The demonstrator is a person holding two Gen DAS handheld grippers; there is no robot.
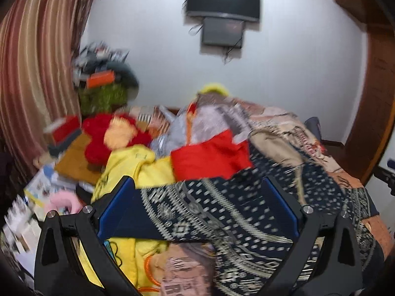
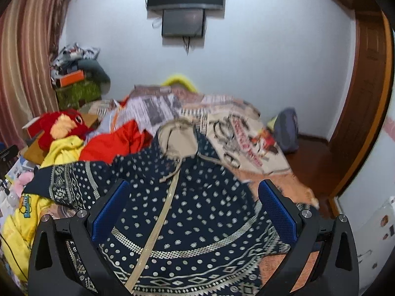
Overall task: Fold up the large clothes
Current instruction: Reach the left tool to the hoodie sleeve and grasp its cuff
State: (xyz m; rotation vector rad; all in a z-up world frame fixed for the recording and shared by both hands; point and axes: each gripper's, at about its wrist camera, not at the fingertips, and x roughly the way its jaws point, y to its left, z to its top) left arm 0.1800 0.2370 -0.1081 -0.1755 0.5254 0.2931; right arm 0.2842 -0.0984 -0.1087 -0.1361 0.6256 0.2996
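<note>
Navy patterned hoodie [image 2: 187,209] is spread right under your right gripper [image 2: 195,199], jaws wide apart, nothing pinched. Your left gripper [image 1: 200,192] is spread open too, over the hoodie's sleeve side [image 1: 222,212]. Writing on the printed bedspread [image 2: 246,133] is too blurry to read. Only the right view shows the beige hood [image 2: 177,138] and the drawstring [image 2: 172,170]; the left one is mostly the yellow garment [image 1: 133,165] and red cloth [image 1: 209,160].

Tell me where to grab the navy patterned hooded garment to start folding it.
Grip the navy patterned hooded garment at its sleeve edge, approaching from the left. The sleeve lies spread flat beside the yellow garment, while the beige-lined hood is bunched, so probably harder to pinch cleanly.
</note>
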